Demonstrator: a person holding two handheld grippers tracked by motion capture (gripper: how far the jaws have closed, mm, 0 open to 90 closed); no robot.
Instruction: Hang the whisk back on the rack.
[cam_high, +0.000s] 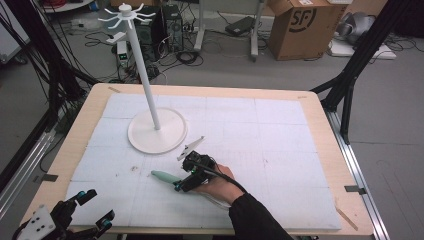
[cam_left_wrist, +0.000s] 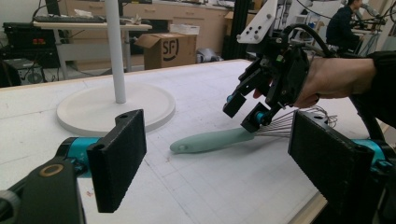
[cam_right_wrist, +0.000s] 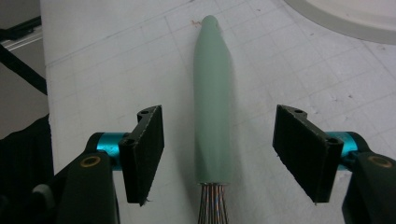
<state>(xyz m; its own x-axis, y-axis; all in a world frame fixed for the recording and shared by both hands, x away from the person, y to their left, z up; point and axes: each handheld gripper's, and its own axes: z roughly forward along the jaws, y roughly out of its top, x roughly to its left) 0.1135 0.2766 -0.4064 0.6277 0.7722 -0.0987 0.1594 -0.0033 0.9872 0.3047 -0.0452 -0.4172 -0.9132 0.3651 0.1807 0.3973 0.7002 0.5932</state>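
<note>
Lying flat on the white gridded mat (cam_high: 260, 130) in the high view, a whisk with a pale green rounded plastic handle (cam_high: 165, 176) rests just in front of the white stand's round base (cam_high: 157, 131), its handle tip pointing left. The right gripper (cam_high: 186, 184), black with teal joints, sits over the whisk where the handle meets the wires, held by the person's right hand (cam_high: 218, 183). The left gripper (cam_high: 92, 207) hangs at the mat's near left corner, well apart from the stand's base, jaws spread wide with nothing between them.

Seen from the left gripper view, the whisk (cam_left_wrist: 210, 140) lies to the right of the stand's base (cam_left_wrist: 116, 109), close to it but not touching. The right gripper (cam_left_wrist: 245, 114) tilts down over the handle's wire end, and thin metal wires (cam_left_wrist: 280, 128) fan out behind it. The left gripper's own two black pads (cam_left_wrist: 119, 158) stand far apart and empty.

In the right gripper view, the green handle (cam_right_wrist: 212, 107) runs straight up between the two black pads (cam_right_wrist: 147, 149), its tip pointing away toward the rim of the stand's base (cam_right_wrist: 345, 18) at the upper right. A clear gap of mat shows on each side of the handle, so the jaws are half-wide and not gripping it.
</note>
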